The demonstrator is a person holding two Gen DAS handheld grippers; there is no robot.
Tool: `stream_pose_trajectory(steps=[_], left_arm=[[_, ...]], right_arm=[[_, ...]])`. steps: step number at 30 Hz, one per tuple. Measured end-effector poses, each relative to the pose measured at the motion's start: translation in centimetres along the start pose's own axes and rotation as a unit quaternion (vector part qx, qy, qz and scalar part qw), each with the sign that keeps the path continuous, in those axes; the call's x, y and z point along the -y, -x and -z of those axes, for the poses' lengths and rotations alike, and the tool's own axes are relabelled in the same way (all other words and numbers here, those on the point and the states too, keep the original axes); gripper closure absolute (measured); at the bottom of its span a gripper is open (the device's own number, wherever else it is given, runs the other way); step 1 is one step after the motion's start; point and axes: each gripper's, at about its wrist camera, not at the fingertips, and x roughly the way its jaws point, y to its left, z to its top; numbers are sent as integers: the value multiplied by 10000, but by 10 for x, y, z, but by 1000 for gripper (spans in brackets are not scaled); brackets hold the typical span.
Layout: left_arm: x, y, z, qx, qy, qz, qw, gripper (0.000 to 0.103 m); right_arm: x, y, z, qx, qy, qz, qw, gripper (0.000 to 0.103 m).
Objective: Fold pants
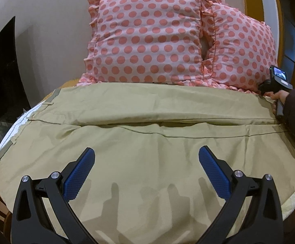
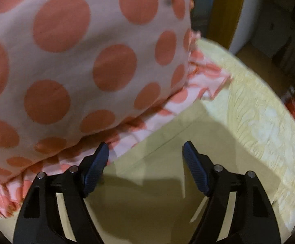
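Observation:
Khaki pants (image 1: 147,142) lie spread sideways across the bed, waistband at the left, a long seam running left to right. My left gripper (image 1: 146,158) is open and empty, hovering above the near half of the pants. My right gripper (image 2: 145,152) is open and empty over the pants' far right corner (image 2: 157,183), close to a pillow. In the left wrist view the right gripper (image 1: 277,81) shows at the far right edge of the pants, held in a hand.
Two pink pillows with coral polka dots (image 1: 147,38) (image 2: 66,61) stand against the wall at the head of the bed, touching the pants' far edge. A pale yellow bedspread (image 2: 259,122) shows to the right. A dark opening (image 1: 0,71) is at left.

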Motion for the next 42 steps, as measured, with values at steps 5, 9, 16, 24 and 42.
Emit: stream_pose_trajectory(steps=[5, 9, 16, 24, 42], left_arm=[[-9, -5, 4, -152, 215, 122, 9996, 1], [-16, -1, 9, -231, 393, 147, 9989, 1], [-33, 16, 11, -81, 516, -39, 9986, 1], [-49, 25, -9, 193, 526, 6, 9984, 1], [-154, -58, -80, -501, 1959, 250, 9790, 1]], right_arm=[[32, 4, 11, 350, -75, -352, 9987, 88], [68, 2, 13, 267, -611, -1239, 9900, 98], [126, 74, 51, 984, -1243, -2684, 9502, 99], [223, 158, 199, 995, -1769, -3431, 9171, 99], [252, 111, 212, 424, -2682, -3998, 8754, 100]])
